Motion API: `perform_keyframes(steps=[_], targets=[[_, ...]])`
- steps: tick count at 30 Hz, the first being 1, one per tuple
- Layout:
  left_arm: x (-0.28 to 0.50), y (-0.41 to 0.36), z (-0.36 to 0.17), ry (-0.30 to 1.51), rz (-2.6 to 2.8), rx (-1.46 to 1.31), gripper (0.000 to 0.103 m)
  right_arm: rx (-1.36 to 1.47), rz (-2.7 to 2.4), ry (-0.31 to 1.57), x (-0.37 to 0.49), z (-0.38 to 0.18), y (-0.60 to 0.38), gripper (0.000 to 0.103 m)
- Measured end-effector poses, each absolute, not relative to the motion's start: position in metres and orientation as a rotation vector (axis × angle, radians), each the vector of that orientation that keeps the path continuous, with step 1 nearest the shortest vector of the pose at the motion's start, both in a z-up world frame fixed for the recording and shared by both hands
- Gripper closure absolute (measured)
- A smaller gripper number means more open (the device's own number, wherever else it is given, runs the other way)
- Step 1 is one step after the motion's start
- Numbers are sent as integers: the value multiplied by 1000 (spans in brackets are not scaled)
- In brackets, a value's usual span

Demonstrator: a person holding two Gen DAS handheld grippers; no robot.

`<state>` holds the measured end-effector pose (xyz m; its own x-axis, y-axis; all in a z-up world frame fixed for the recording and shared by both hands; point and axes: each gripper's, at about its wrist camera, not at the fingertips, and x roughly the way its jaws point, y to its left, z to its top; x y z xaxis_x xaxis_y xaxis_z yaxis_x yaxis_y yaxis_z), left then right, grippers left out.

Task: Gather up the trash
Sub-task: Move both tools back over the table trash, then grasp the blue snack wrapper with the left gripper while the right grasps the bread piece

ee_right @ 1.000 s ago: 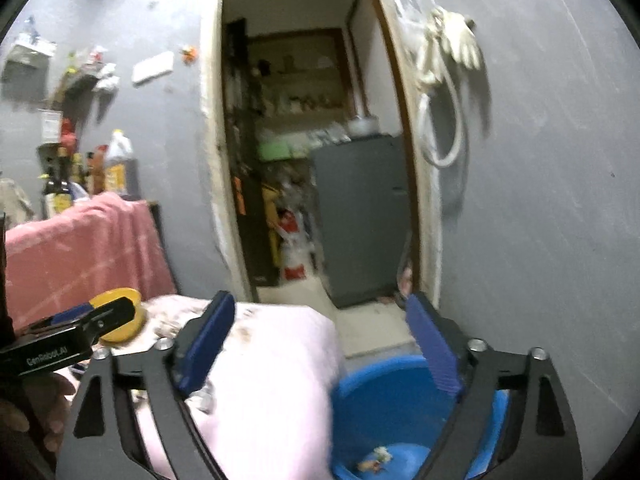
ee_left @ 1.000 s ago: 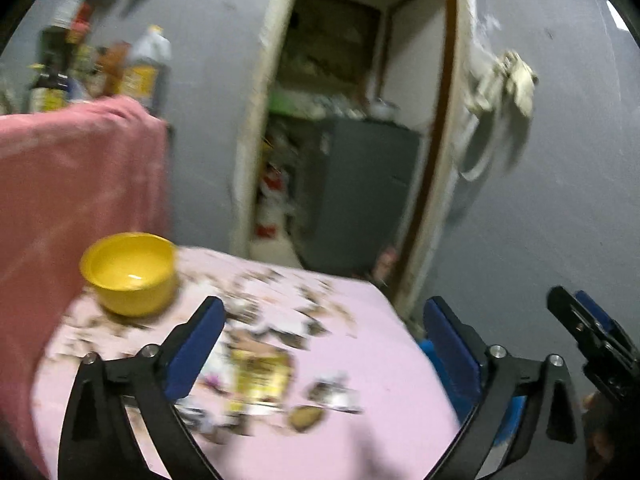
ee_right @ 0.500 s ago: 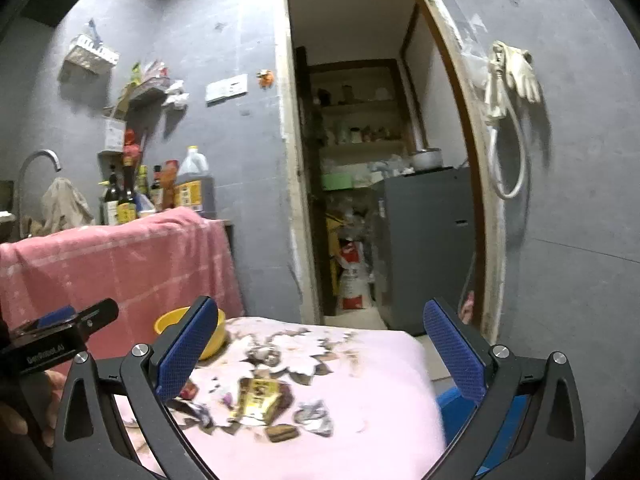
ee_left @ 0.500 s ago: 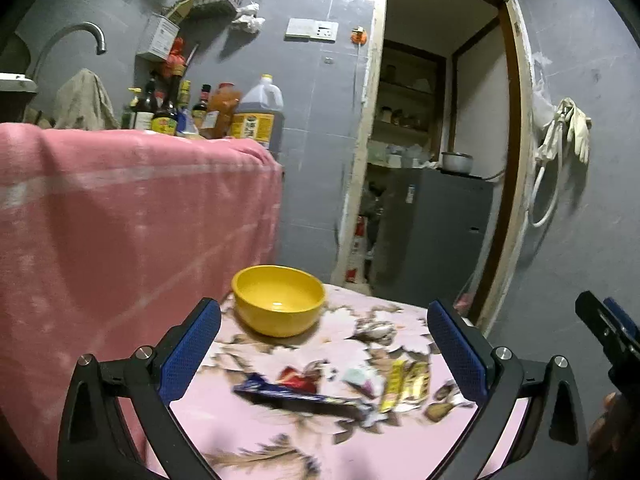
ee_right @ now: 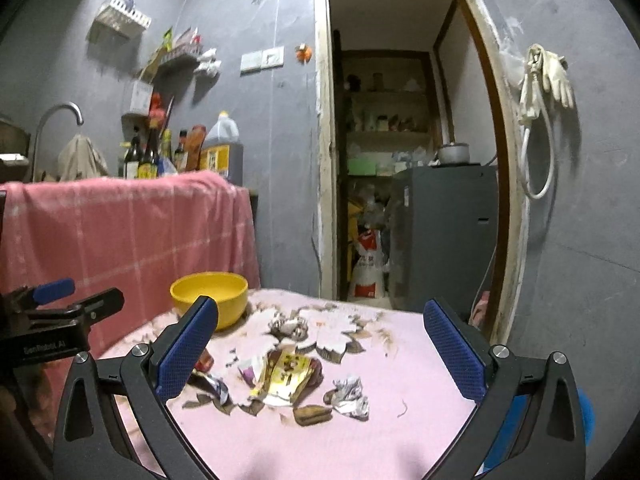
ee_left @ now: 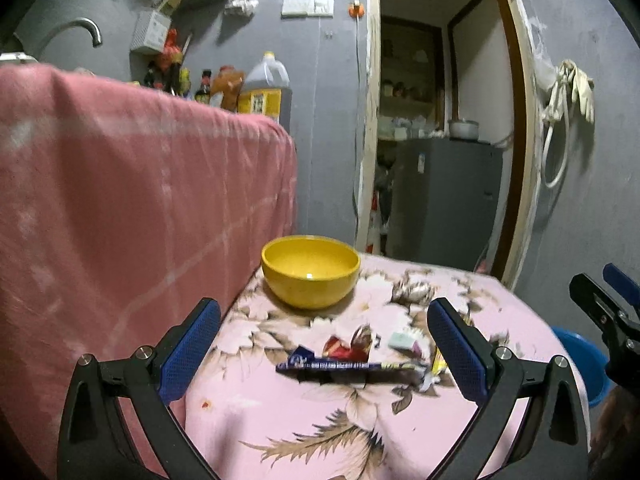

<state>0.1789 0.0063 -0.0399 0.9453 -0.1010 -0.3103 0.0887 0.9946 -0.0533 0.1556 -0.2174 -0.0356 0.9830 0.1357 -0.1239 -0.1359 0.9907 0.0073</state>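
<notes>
Both grippers hang at the bottom of their frames, aimed at the litter. The left gripper (ee_left: 324,348) is spread wide and empty, with the long dark wrapper (ee_left: 340,366) lying on the table right between its pads, probably the easiest first grab. The right gripper (ee_right: 320,350) is also wide open with nothing held, lined up on the yellow packet (ee_right: 286,376) and crumpled foil (ee_right: 351,396) mid-frame. The blue tub (ee_left: 580,364) sits past the pink flowered tablecloth (ee_left: 280,420) at right, presumably the bin. Farther back the yellow bowl (ee_left: 311,270) sits near the pink draped cloth (ee_left: 120,200).
</notes>
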Motion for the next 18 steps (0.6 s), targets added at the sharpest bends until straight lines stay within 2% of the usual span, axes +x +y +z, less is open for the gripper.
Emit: perform_keyframes(steps=[10,12,14,18], targets=[[205,3,-56,451,-102,-67,2,27,144,326,190,-60,-223,0],[212,3,-57,484,-98,-70,2,34,156,357,194,-64,-224,7],[220,3,-60,522,-93,-81,3,32,168,402,200,-68,-223,20],[229,7,-66,570,-96,-137,6,25,207,479,209,-78,-220,37]])
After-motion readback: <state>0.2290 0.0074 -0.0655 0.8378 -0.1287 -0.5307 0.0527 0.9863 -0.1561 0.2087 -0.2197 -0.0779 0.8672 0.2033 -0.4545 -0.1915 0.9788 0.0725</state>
